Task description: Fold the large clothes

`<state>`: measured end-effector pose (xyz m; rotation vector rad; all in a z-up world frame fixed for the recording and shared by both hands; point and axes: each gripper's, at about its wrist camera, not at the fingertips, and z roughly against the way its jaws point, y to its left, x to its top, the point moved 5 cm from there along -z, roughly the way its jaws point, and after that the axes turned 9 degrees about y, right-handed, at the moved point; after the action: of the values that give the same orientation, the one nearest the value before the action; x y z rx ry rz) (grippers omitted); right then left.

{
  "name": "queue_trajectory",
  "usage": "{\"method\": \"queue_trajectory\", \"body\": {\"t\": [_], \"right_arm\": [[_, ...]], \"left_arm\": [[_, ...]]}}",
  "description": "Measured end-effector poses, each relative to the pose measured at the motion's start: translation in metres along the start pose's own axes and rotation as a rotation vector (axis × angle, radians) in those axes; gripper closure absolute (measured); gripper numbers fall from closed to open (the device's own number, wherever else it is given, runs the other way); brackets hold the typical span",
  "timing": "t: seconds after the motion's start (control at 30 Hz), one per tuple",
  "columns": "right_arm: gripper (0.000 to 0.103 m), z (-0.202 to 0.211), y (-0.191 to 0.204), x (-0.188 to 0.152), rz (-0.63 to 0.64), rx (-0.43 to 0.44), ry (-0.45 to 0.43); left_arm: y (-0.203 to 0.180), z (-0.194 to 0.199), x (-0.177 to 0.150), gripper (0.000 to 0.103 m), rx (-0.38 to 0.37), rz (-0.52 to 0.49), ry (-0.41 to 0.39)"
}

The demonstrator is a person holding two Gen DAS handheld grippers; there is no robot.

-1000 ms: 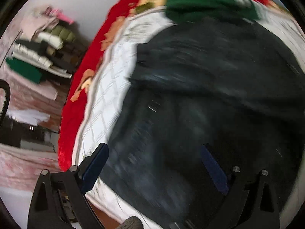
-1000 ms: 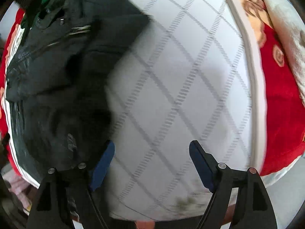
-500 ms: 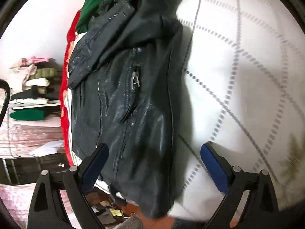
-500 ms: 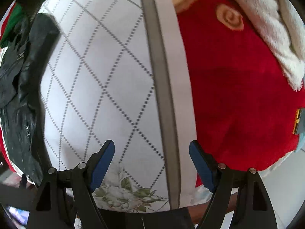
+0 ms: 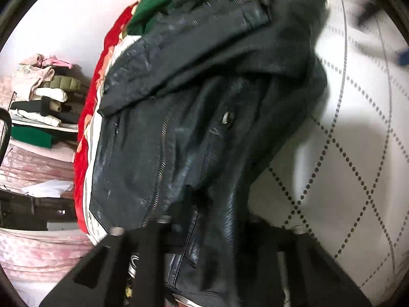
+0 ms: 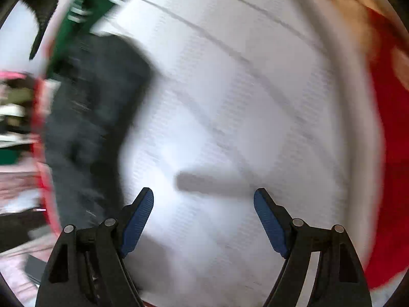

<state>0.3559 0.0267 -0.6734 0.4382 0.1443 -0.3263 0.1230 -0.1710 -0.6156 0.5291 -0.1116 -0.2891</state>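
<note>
Stacked clothes (image 5: 43, 94) far left, black jacket (image 5: 204, 117) on white quilt (image 5: 345, 179), left tongs (image 5: 204, 220) now closing on its hem, right tongs (image 6: 204, 220) still spread, empty.

The left tool (image 5: 204, 220) points steeply down, its jaws closing with dark leather bunched between them. The right tool (image 6: 203, 220) also angles downward, jaws spread wide, holding nothing.
</note>
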Motion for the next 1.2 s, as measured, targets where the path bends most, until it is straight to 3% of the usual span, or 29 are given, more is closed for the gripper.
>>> {"method": "queue_trajectory", "body": {"t": [0.03,0.1,0.17,0.27,0.3,0.33,0.37,0.47,0.63,0.77,0.83,1.0,1.2], "right_arm": [[0.02,-0.003,0.022,0.008,0.011,0.129,-0.009],[0.013,-0.014,0.051,0.017,0.006,0.286,0.003],[0.012,-0.039,0.076,0.023,-0.009,0.391,0.033],[0.013,-0.073,0.093,0.022,-0.049,0.44,0.097],[0.02,-0.085,0.106,0.025,-0.069,0.448,0.111],[0.058,-0.092,0.116,0.028,-0.09,0.466,0.099],[0.07,-0.107,0.126,0.026,-0.111,0.451,0.088],[0.082,-0.117,0.148,0.015,-0.172,0.417,0.032],[0.085,-0.036,0.127,-0.011,-0.148,0.319,-0.007],[0.085,0.012,0.154,-0.051,-0.136,0.154,0.005],[0.085,0.048,0.14,-0.068,-0.128,0.1,0.008],[0.083,0.048,0.192,-0.062,-0.128,0.006,0.054],[0.066,-0.008,0.28,0.003,-0.02,-0.02,0.079]], "left_arm": [[0.008,0.004,-0.001,0.092,-0.019,0.019,-0.018],[0.02,0.011,-0.001,0.093,-0.05,0.037,-0.036],[0.029,0.014,-0.001,0.094,-0.073,0.046,-0.052],[0.039,0.018,-0.001,0.094,-0.1,0.036,-0.076],[0.041,0.02,-0.002,0.094,-0.112,0.033,-0.08],[0.044,0.021,-0.003,0.095,-0.122,0.026,-0.085],[0.046,0.023,-0.004,0.096,-0.139,0.024,-0.097],[0.057,0.031,-0.01,0.098,-0.199,0.006,-0.109],[0.077,0.056,-0.045,0.098,-0.345,-0.033,-0.108],[0.114,0.081,-0.066,0.098,-0.505,-0.046,-0.086],[0.137,0.083,-0.064,0.097,-0.551,-0.035,-0.081],[0.201,0.036,-0.025,0.091,-0.612,0.039,-0.066],[0.267,-0.049,0.024,0.082,-0.672,0.226,-0.061]]}}
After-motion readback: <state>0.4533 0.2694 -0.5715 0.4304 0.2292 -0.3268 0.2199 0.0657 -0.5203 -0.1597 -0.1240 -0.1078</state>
